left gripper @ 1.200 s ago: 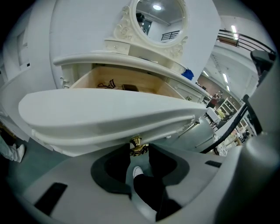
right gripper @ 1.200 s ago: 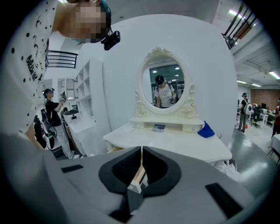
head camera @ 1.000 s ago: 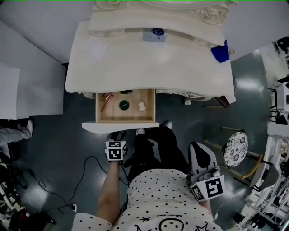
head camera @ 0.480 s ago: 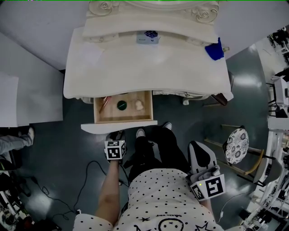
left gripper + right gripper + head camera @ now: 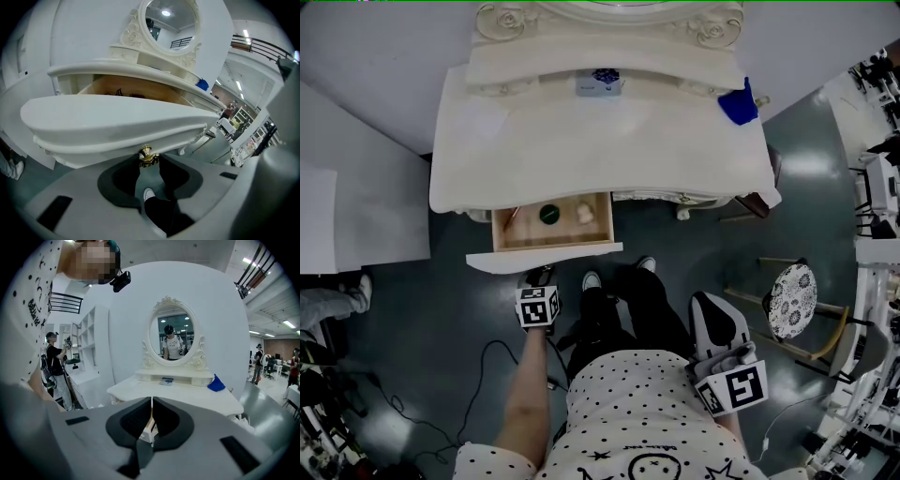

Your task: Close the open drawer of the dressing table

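Observation:
The cream dressing table (image 5: 600, 141) has its left drawer (image 5: 551, 241) partly open, showing a dark green round item (image 5: 548, 214), a pale item (image 5: 583, 214) and a pinkish stick. My left gripper (image 5: 540, 276) is at the white drawer front (image 5: 546, 258). In the left gripper view the drawer front (image 5: 112, 124) fills the frame and the brass knob (image 5: 148, 157) sits between the pads, which close on it (image 5: 148, 161). My right gripper (image 5: 712, 314) hangs back by the person's right side; its jaws (image 5: 151, 420) are shut on nothing, facing the table (image 5: 187, 394).
A blue cloth (image 5: 736, 106) and a small box (image 5: 600, 82) lie on the tabletop. A stool with a patterned seat (image 5: 789, 306) stands at the right. Cables (image 5: 487, 356) trail on the dark floor at left. The person's shoes (image 5: 592, 279) are just under the drawer front.
The drawer has slid further into the table, and less of its inside shows. My left gripper moved forward with the drawer front. The right gripper stayed put.

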`<state>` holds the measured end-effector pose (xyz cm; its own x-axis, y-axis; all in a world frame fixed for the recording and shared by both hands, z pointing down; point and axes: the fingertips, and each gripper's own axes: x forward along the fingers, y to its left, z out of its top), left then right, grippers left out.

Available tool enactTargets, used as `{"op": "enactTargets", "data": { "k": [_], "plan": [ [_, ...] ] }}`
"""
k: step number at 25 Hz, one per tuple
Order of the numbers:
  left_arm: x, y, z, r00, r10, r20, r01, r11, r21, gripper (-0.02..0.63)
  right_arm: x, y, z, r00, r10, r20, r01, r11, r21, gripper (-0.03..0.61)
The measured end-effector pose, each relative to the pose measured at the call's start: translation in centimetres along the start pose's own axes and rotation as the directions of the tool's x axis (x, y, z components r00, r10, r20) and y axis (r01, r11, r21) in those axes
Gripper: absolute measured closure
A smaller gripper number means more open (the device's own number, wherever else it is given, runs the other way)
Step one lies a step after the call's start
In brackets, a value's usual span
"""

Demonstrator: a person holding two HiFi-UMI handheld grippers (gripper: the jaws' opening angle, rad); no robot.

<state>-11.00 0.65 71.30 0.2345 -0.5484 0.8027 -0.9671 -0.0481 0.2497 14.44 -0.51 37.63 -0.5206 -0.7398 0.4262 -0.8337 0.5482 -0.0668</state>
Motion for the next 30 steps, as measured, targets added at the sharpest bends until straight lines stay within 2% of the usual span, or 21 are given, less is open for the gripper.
{"op": "enactTargets", "data": {
  "k": [30],
  "plan": [
    [2.4,1.2,4.4,0.999,0.002,0.041,-0.003,1.000,0.019,0.472,1.1,-1.5,0.7,0.999,-0.045,-0.002,0.045,0.999,0.018,0.566]
  ]
}}
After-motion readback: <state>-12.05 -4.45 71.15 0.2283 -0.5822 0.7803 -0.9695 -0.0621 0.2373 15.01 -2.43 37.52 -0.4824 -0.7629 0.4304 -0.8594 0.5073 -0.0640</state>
